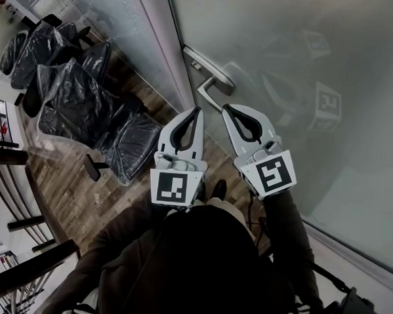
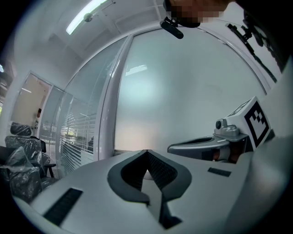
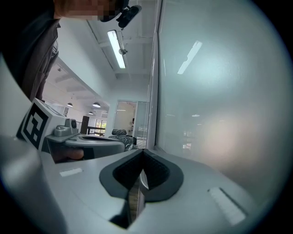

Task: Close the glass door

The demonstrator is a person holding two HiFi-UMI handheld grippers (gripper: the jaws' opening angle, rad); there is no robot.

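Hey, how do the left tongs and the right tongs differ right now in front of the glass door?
The left tongs lean slightly rightward in the head view; the right tongs lean more strongly leftward. The left tongs' marker cube sits square to the camera; the right tongs' cube is turned. Both are shut and empty, tips close together just below the door handle.

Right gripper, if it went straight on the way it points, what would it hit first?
Probably the door handle: the right gripper, jaws together, points at it. Depth is unclear, so it could meet the glass door beside it instead.
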